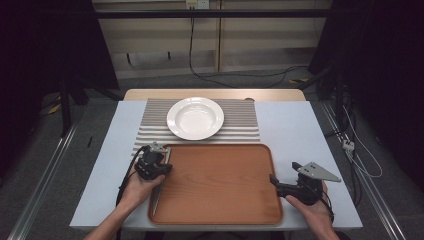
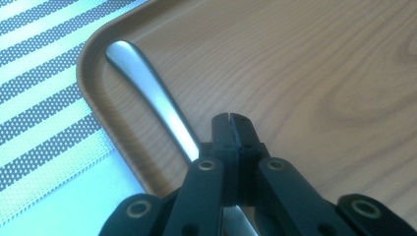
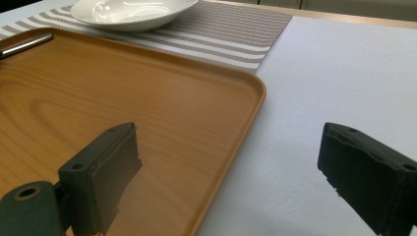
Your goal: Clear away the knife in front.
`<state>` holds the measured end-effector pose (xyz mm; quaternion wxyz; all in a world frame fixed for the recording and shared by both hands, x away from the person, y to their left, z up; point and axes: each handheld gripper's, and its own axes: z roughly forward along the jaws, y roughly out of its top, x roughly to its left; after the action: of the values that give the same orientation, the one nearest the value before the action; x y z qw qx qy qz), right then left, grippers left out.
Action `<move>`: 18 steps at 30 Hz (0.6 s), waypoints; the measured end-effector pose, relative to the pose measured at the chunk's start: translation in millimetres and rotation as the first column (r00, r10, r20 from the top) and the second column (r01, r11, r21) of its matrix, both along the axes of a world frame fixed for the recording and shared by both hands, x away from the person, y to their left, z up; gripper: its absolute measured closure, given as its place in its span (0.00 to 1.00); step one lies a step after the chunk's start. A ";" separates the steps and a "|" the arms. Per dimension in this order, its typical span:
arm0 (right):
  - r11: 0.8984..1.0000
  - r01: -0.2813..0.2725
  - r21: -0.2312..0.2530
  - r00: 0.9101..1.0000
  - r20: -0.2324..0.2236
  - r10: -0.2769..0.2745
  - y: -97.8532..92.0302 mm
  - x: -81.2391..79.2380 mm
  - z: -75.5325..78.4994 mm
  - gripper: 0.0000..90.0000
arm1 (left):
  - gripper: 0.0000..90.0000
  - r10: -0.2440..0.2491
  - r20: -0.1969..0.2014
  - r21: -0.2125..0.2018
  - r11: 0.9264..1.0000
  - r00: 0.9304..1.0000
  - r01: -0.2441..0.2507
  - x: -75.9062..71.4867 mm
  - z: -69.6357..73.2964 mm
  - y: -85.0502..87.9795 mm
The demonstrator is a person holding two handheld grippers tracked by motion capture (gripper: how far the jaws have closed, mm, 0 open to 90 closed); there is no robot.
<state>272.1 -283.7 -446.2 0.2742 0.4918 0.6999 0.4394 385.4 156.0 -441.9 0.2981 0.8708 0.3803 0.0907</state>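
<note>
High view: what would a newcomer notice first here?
The large wooden tray at the table's near edge, with a white bowl behind it on a striped mat. At the tray's left rim, the left tool is shut above a metal utensil handle.

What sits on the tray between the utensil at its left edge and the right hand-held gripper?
Nothing: in the high view the tray is bare wood from the utensil to the right hand-held gripper.

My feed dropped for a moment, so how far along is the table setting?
Done: the white plate sits on the striped placemat. In hand: the left gripper, closed, sits over a metal utensil lying along the wooden tray's left edge. The right gripper is open at the tray's right edge. Probably left: moving the utensil beside the plate.
</note>
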 end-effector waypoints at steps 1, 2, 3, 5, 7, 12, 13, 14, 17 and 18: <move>1.000 0.001 0.000 1.000 -0.001 -0.001 0.0 -0.1 0.1 0.09 | 1.00 0.001 0.000 -0.003 1.000 1.000 -0.001 0.5 -0.1 0.6; 1.000 0.002 0.002 1.000 -0.001 -0.002 0.0 -0.4 0.1 0.09 | 1.00 0.003 -0.003 -0.006 1.000 1.000 -0.003 1.2 -0.2 0.9; 1.000 0.002 0.002 1.000 0.000 -0.002 -0.1 -0.7 0.2 0.09 | 1.00 0.005 -0.003 -0.007 1.000 1.000 -0.005 1.5 -0.1 1.0; 1.000 0.003 0.002 1.000 0.000 -0.003 -0.2 -0.7 0.1 0.09 | 1.00 0.003 -0.001 -0.002 1.000 1.000 -0.003 1.3 0.3 0.9; 1.000 0.000 0.001 1.000 -0.001 0.000 0.0 -0.3 0.0 0.09 | 1.00 0.011 0.007 -0.004 1.000 1.000 -0.011 0.5 0.4 1.1; 1.000 0.001 0.003 1.000 -0.002 -0.001 0.0 -0.8 0.3 0.09 | 0.95 0.022 0.019 -0.061 0.998 1.000 -0.021 1.4 4.3 6.9; 1.000 0.003 0.004 1.000 0.001 -0.003 -0.5 -0.5 0.3 0.09 | 0.93 0.020 0.024 -0.068 0.997 1.000 -0.018 1.1 5.7 7.8; 1.000 0.003 0.007 1.000 0.000 -0.003 -1.1 -0.2 0.3 0.09 | 0.89 0.020 0.035 -0.076 0.997 0.999 -0.017 0.4 7.2 8.3; 1.000 0.006 0.008 1.000 -0.002 -0.006 -0.9 0.2 0.1 0.09 | 0.68 0.046 0.063 -0.085 0.996 0.997 -0.040 -1.3 9.8 8.0; 1.000 0.004 0.008 1.000 0.000 -0.004 -0.6 0.2 0.2 0.09 | 0.57 0.051 0.070 -0.092 0.995 0.996 -0.044 -1.4 10.5 7.8</move>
<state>272.3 -284.3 -446.0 0.2732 0.4942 0.6971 0.4417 384.0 163.8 -431.4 0.3485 0.8432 0.3936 0.1122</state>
